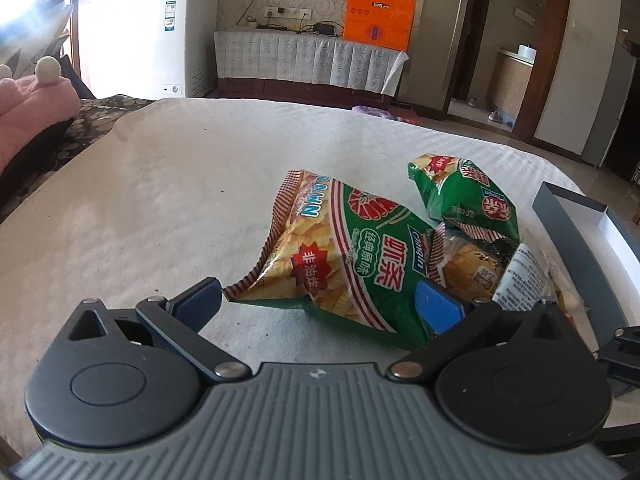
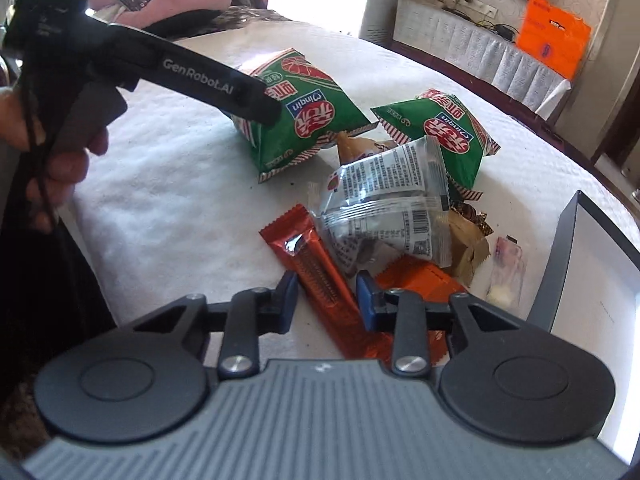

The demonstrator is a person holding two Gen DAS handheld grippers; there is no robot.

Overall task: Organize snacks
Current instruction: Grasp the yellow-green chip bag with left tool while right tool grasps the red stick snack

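Observation:
In the left wrist view my left gripper is wide open, its fingers on either side of the near end of a large green prawn-cracker bag lying on the white table. A second green bag lies behind it. In the right wrist view my right gripper is partly closed around a red-orange wrapped bar; whether the pads touch it is unclear. Ahead lie a clear silver packet, both green bags, an orange packet and brown wrappers. The left gripper's body reaches over the first green bag.
An open dark box with white inside stands at the right table edge; it also shows in the left wrist view. A small clear packet lies beside it. A pink plush sits off the left. A white freezer stands behind.

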